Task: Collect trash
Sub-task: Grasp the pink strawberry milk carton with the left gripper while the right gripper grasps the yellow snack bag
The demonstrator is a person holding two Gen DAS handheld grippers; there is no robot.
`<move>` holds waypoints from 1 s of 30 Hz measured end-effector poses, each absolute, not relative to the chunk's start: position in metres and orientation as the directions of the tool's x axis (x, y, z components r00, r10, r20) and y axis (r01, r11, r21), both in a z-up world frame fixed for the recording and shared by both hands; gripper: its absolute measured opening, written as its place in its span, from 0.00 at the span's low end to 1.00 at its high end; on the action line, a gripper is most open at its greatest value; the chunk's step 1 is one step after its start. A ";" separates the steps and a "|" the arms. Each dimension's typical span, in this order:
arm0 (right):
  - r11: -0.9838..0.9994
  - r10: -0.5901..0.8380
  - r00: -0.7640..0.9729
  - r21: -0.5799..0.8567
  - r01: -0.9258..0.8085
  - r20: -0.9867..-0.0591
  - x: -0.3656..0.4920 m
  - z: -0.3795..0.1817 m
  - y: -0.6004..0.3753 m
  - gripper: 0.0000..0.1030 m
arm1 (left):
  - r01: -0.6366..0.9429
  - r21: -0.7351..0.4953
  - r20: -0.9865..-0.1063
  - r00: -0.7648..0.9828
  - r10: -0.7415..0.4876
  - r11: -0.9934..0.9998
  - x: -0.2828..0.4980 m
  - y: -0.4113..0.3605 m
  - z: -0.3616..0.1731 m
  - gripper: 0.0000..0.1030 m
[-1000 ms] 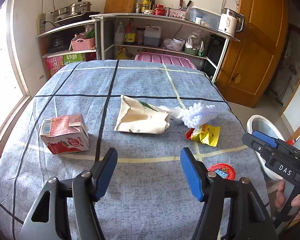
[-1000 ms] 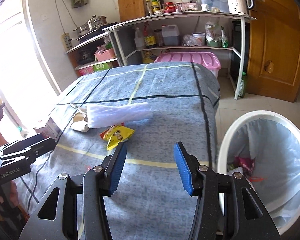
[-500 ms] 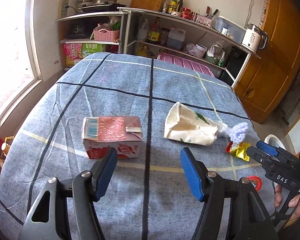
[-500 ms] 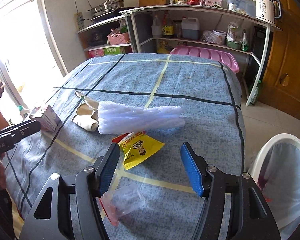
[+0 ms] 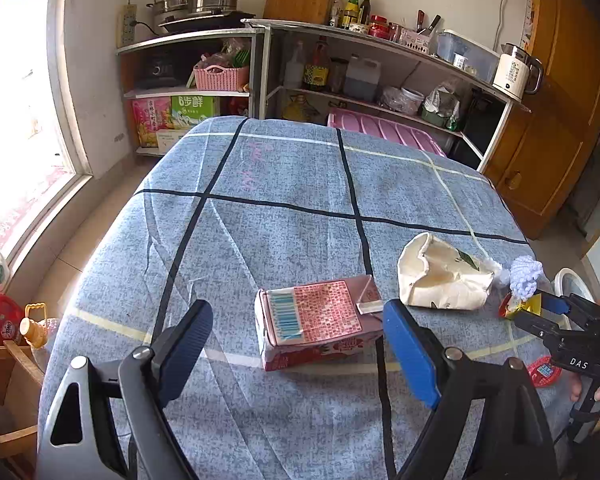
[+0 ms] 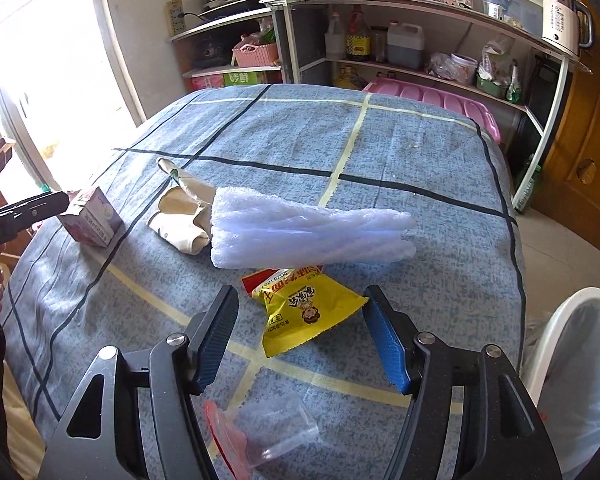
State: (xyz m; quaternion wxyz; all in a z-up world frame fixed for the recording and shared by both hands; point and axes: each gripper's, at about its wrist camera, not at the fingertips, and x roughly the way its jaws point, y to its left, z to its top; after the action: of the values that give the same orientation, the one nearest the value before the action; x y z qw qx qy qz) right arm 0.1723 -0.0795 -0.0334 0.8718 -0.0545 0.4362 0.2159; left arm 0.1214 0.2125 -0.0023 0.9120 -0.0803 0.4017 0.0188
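Observation:
A pink milk carton lies on its side on the blue checked tablecloth. My left gripper hovers just short of it, jaws opening, the carton between the fingertips and untouched. To its right lie a cream paper bag and a white foam sheet. A yellow snack packet sits between the fingertips of my right gripper, which is open and clear of it. A clear plastic cup with a red lid lies under that gripper.
A white bin with a liner stands off the table's right edge. Behind the table are metal shelves with bottles and a pink crate. A window is on the left and a wooden door on the right.
My left gripper has swung left to the pink carton and its jaws have widened. My right gripper has moved from beside the bin over to the yellow packet, jaws also wider.

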 end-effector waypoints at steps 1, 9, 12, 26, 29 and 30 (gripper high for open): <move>0.901 0.327 0.525 0.091 -0.424 -0.786 0.173 -0.034 -0.079 0.63 | -0.105 -0.130 -0.739 0.673 -0.026 0.986 0.123 0.215 -0.003 0.86; 0.897 0.318 0.507 0.081 -0.434 -0.801 0.175 -0.038 -0.070 0.63 | 0.004 -0.214 -0.746 0.645 -0.166 0.977 0.128 0.203 -0.016 0.86; 0.899 0.319 0.505 0.087 -0.430 -0.802 0.175 -0.038 -0.070 0.63 | 0.051 -0.209 -0.756 0.625 -0.195 0.976 0.124 0.189 -0.021 0.86; 0.901 0.312 0.497 0.087 -0.424 -0.810 0.174 -0.044 -0.068 0.63 | 0.142 -0.077 -0.731 0.665 -0.153 0.987 0.122 0.179 -0.005 0.86; 0.900 0.316 0.495 0.091 -0.426 -0.809 0.174 -0.045 -0.066 0.63 | 0.188 -0.061 -0.759 0.629 -0.168 0.980 0.133 0.178 -0.013 0.86; 0.900 0.317 0.496 0.091 -0.427 -0.809 0.174 -0.045 -0.065 0.63 | 0.209 -0.051 -0.759 0.627 -0.173 0.977 0.135 0.175 -0.015 0.86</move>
State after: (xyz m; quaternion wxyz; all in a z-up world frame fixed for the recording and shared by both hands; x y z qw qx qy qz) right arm 0.1738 -0.0652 -0.0451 0.8626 -0.0607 0.4536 0.2155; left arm 0.1350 0.1754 -0.0149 0.9017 0.0210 0.4187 -0.1060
